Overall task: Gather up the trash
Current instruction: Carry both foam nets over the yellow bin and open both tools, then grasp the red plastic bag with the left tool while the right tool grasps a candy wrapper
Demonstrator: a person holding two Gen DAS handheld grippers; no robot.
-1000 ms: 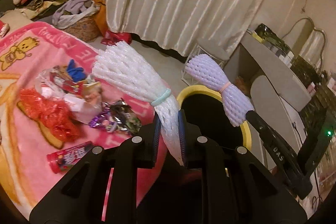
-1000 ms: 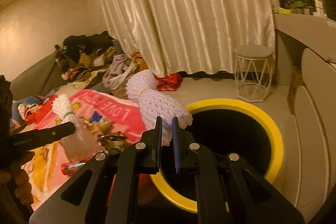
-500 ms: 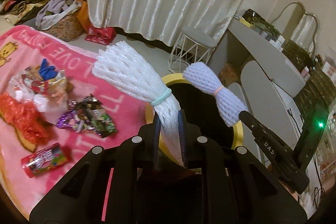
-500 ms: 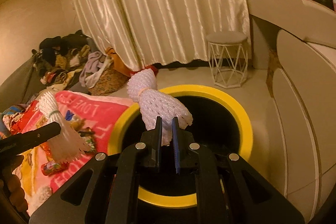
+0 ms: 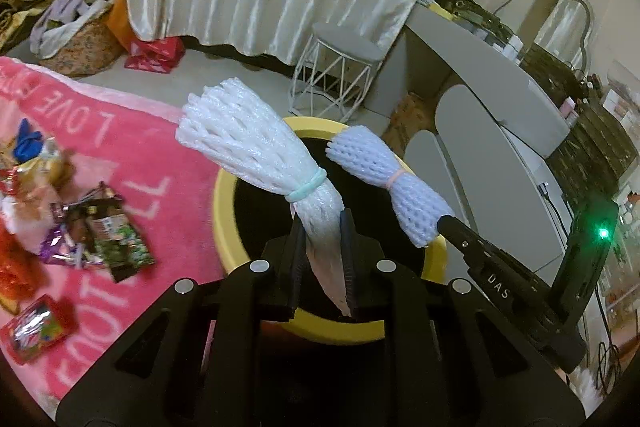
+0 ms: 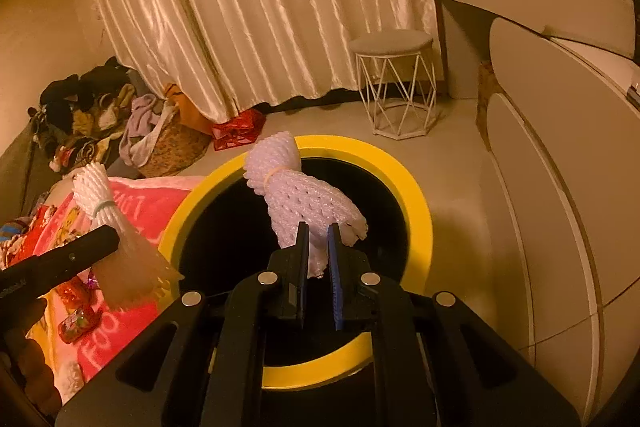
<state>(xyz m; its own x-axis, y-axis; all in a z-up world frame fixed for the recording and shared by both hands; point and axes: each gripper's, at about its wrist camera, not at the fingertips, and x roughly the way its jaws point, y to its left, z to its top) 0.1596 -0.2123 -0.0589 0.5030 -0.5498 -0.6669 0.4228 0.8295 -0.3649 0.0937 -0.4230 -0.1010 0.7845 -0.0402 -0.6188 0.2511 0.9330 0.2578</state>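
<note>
Left hand-held gripper (image 5: 322, 259) is clamped on the tail of a white foam fruit net w/ a green band (image 5: 256, 155); right hand-held gripper (image 6: 318, 267) pinches a white foam net w/ a pink band (image 6: 304, 195). Both hang over the yellow-rimmed black bin (image 6: 416, 203). Long axes run up and away from the jaws, flared ends leaning left. Risk imo: the left net sits near the rim by the pink blanket (image 5: 132, 155), so it could bounce out.

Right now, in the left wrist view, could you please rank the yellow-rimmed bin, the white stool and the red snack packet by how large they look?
1. Yellow-rimmed bin, clearly largest.
2. White stool, though it stands farther off, so it may look smaller than it is.
3. Red snack packet, smallest.
</note>
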